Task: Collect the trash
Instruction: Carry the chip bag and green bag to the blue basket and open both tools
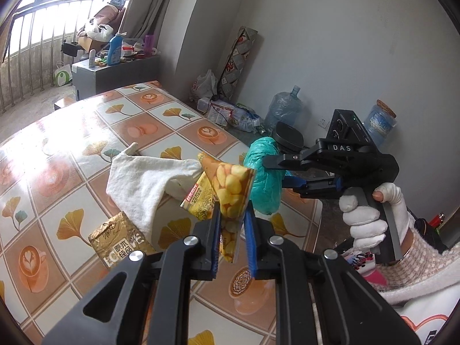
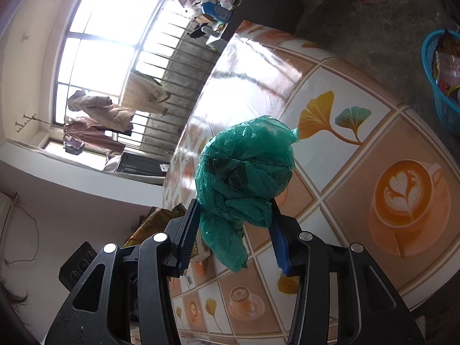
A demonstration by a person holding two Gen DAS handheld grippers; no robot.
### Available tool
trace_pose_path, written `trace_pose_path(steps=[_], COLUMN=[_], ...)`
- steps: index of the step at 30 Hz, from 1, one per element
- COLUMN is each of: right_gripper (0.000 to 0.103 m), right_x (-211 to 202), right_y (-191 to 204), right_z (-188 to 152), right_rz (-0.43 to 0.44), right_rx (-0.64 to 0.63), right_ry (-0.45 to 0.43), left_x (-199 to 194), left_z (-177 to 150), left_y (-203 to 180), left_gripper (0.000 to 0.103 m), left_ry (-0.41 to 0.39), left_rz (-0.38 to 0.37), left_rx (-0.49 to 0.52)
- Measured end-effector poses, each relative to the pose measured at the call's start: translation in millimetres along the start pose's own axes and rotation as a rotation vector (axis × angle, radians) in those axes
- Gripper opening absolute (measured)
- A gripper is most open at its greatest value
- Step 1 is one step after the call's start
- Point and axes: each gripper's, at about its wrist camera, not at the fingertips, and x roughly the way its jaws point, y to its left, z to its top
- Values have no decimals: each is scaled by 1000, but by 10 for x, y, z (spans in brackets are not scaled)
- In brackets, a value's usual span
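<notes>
Your left tool [image 1: 233,215] pinches the yellow snack wrapper [image 1: 230,189] above the table [image 1: 86,132]; your right tool [image 2: 230,230] clamps the crumpled green plastic bag [image 2: 244,166]. The wrapper's thin edge grip could slip, dropping it beside the white cloth [image 1: 143,181].

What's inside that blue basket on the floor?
The blue basket holds crumpled snack wrappers, reaching up to its rim. Its lower contents are hidden by the wall and the picture edge.

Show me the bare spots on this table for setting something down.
Free: the sunlit tablecloth left of and beyond the white cloth, toward the window end. Crowded: the near middle, where the white cloth and gold packet lie under the held snack wrapper.
</notes>
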Motion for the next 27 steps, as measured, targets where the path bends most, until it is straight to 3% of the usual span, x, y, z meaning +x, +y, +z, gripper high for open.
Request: trace_pose_path(steps=[11, 20, 23, 27], right_gripper=[43, 43, 43, 43], right_x=[-210, -547, -740, -1142], right_y=[-76, -269, -373, -570], right_z=[6, 186, 268, 402], right_rz=[71, 106, 79, -40], right_rx=[17, 50, 53, 59], right_ry=[-70, -182, -242, -377], left_x=[55, 381, 613, 1074], left_z=[258, 698, 890, 1164], left_y=[-339, -635, -703, -817], left_gripper=[14, 14, 14, 14], left_ry=[-10, -12, 4, 65], left_rz=[-40, -92, -124, -186], left_rx=[56, 101, 88, 74])
